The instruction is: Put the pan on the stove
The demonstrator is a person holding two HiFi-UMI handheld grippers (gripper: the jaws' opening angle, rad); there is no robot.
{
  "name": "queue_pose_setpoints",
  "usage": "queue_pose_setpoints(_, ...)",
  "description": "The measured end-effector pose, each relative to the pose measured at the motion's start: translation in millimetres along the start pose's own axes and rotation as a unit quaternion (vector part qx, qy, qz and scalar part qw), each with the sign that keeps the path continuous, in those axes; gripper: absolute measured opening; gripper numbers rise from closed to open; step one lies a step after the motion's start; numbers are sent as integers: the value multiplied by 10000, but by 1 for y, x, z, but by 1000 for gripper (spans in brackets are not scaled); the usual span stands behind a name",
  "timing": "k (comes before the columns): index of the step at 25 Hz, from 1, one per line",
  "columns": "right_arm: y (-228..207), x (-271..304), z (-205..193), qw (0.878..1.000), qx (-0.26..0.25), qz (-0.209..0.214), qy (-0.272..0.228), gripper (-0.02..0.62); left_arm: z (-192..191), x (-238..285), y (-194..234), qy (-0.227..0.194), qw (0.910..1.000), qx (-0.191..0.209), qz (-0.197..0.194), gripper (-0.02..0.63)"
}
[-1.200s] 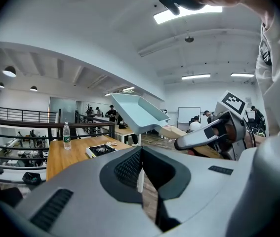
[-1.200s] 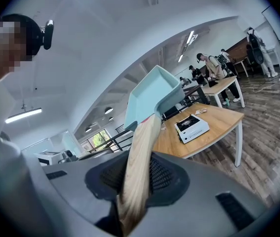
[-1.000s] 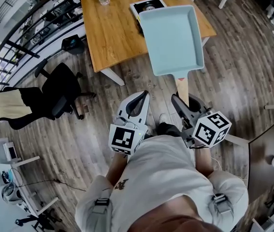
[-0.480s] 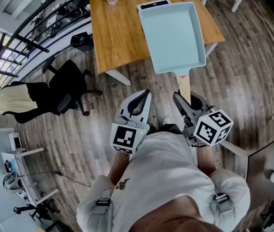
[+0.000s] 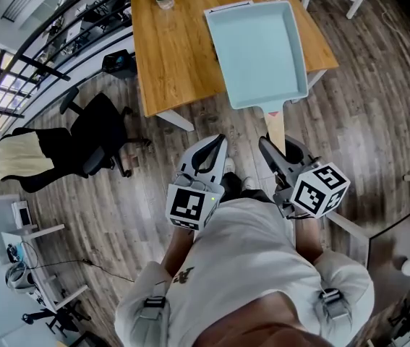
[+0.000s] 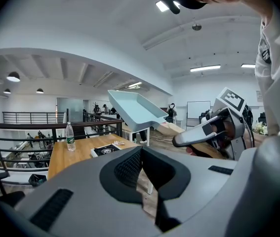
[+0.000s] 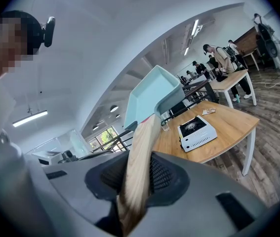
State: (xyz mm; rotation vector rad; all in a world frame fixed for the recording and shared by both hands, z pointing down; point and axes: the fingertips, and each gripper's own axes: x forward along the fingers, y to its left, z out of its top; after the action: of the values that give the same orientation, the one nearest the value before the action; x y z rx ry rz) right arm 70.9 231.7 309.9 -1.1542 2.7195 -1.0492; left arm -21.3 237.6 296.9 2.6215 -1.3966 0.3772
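Right gripper (image 5: 276, 149) clamps the wooden handle (image 5: 275, 126) of the pale-blue pan (image 5: 259, 49), upper centre over the table (image 5: 176, 56); left gripper (image 5: 212, 150) sits closed, empty.

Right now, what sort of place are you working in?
Likely an open-plan office or lab, not a kitchen: a black office chair, a wooden table carrying a portable stove, and a whiteboard behind.
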Motion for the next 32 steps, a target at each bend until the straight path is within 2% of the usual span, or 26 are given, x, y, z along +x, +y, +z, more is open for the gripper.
queue_pose_setpoints(21,-17,96,39,9984,-48,-556,-78,106,13,60,102,-139,9986,-142,-495,18)
queue_pose_setpoints(32,-33,123,64,9967,-7,-797,-135,106,28,93,130,-185,9972,-116,-710,18)
